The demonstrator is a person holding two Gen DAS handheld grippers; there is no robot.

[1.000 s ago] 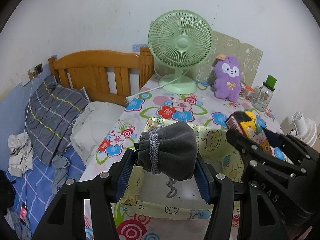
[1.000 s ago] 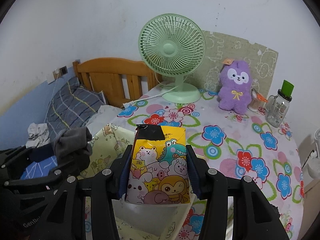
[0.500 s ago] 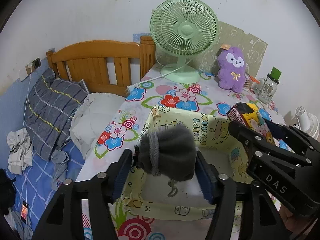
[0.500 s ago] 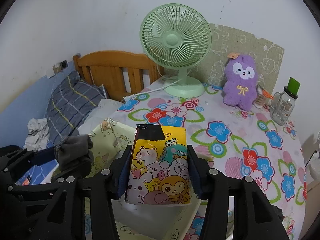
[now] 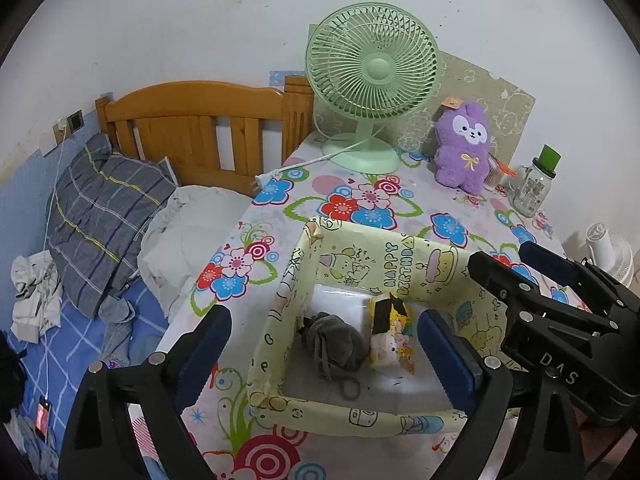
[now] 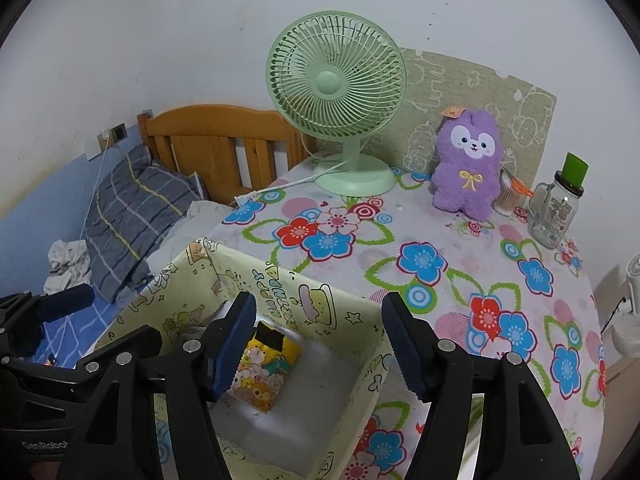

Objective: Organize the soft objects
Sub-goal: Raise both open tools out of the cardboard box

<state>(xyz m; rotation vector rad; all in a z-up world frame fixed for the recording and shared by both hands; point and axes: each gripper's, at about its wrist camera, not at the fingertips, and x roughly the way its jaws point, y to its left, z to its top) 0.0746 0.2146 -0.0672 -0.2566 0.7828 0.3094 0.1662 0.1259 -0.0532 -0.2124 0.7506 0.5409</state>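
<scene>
Pouch and packet now lie side by side in the box at the counter's front-left edge, dropped from both tools. Left tool, then right tool, are opening, empty; that pair looks sorted.

Both views are evenly and softly lit, with faint shadows. Straight lines are bent by the fisheye, corners are blackened, and focus is kept sharp.
</scene>
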